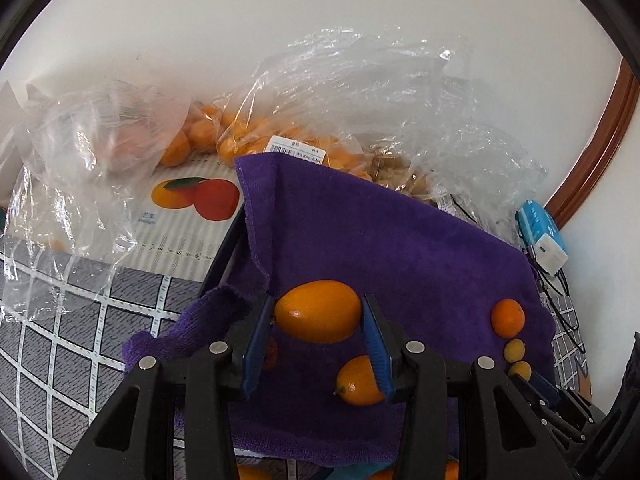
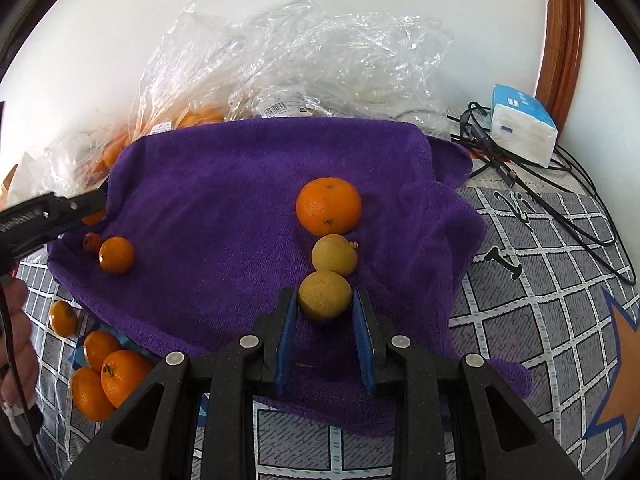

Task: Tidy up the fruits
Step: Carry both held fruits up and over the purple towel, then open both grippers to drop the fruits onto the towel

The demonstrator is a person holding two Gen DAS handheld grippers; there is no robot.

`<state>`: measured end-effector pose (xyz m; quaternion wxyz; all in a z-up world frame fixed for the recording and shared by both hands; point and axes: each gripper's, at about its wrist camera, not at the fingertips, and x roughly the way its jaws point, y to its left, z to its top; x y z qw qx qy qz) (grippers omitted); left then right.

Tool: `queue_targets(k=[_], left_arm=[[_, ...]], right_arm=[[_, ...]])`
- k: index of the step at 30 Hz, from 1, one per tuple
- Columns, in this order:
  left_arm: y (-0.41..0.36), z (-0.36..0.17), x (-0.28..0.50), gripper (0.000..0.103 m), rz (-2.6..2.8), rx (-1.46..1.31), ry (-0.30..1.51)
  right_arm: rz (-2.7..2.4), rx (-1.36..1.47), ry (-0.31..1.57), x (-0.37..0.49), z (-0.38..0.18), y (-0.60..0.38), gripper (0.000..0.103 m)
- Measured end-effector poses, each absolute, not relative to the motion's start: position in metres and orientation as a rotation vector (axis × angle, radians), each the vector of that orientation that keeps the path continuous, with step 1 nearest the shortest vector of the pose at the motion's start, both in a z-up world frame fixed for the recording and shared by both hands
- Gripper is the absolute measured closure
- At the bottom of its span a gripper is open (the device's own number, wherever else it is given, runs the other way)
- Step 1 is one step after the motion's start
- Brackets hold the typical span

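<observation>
In the left wrist view my left gripper [image 1: 318, 312] is shut on an oval orange kumquat [image 1: 318, 311], held above the purple towel [image 1: 400, 240]. Another kumquat [image 1: 358, 381] lies on the towel below it. An orange [image 1: 507, 317] and two small yellow fruits [image 1: 514, 350] lie at the right. In the right wrist view my right gripper [image 2: 325, 300] has its pads on either side of a yellow round fruit [image 2: 324, 295] resting on the towel [image 2: 240, 184]. A second yellow fruit [image 2: 334, 254] and an orange [image 2: 329, 205] line up beyond it. The left gripper's finger [image 2: 52, 210] shows at the left edge.
Clear plastic bags [image 1: 360, 92] with more oranges lie against the wall behind the towel. Several loose oranges [image 2: 104, 368] sit on the checked sheet at front left. A tissue pack [image 2: 522, 124] and black cables [image 2: 540, 184] lie at the right. A kumquat [image 2: 116, 255] sits on the towel's left.
</observation>
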<state>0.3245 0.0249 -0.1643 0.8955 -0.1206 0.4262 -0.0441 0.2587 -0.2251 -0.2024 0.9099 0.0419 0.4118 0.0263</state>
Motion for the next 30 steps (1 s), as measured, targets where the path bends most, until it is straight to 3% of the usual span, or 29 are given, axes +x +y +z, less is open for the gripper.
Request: queue_targets(k=[5, 8, 10, 15, 17, 30], left_arm=[[0.022, -0.17, 0.328, 0.061, -0.092, -0.225, 0.912], [0.022, -0.17, 0.327, 0.061, -0.093, -0.228, 0.921], [0.023, -0.17, 0.328, 0.061, -0.107, -0.248, 0.932], [0.028, -0.151, 0.317, 0.049, -0.122, -0.259, 0.896], [0.033, -0.14, 0.306, 0.045, -0.127, -0.268, 0.865], [0.077, -0.138, 0.224, 0.045, -0.071, -0.205, 0.795]], right_arm=[[0.055, 0.078, 0.86, 0.26, -0.203, -0.224, 0.075], [0.056, 0.088, 0.871, 0.261, -0.201, -0.225, 0.068], [0.057, 0.093, 0.877, 0.259, -0.199, -0.225, 0.059], [0.04, 0.09, 0.844, 0.245, -0.185, -0.22, 0.037], [0.04, 0.102, 0.844, 0.238, -0.18, -0.22, 0.036], [-0.038, 0.111, 0.747, 0.179, -0.162, -0.209, 0.036]])
